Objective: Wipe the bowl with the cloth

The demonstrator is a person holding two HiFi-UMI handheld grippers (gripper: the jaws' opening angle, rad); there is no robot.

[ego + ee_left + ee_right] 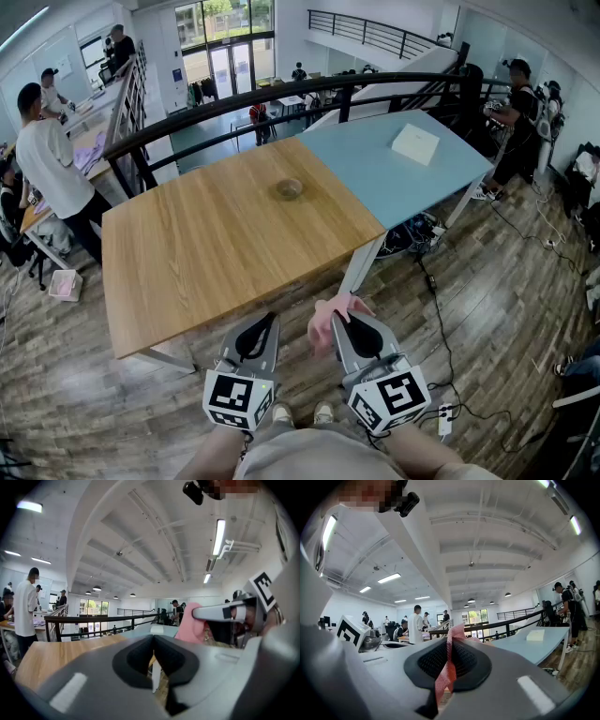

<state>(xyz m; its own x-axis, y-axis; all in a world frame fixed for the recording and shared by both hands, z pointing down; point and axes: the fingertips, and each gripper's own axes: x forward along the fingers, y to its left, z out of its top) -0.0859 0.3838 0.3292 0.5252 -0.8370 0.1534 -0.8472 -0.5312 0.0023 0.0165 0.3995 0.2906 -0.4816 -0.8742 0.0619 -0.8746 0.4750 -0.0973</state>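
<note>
Cloth (pixel 326 323) sits pinched in our right claw (pixel 450 641), jaws clamped on a pink fold, while our left claw (pixel 153 641) is closed tight on nothing. Both are held low near our body, short of the bench (pixel 187 272). The bowl (pixel 289 188) rests well apart from them, on the wooden half near the seam with the blue half.

We judge the step in hand to be the reach, with no wiping begun. To do it well, we should carry the cloth forward and tip the right claw down, since it points level now. That way the loose fold, not the hard jaws, meets the inside of the bowl. The bowl looks small and light, so the left claw may need to open and steady its rim before we rub.

Only the head view shows the bowl and how far off it lies. The right gripper view shows the cloth running between the jaws, plus a white box (pixel 536 634) on the blue top. The left gripper view shows its own jaws meeting, with the cloth off to one side.
</note>
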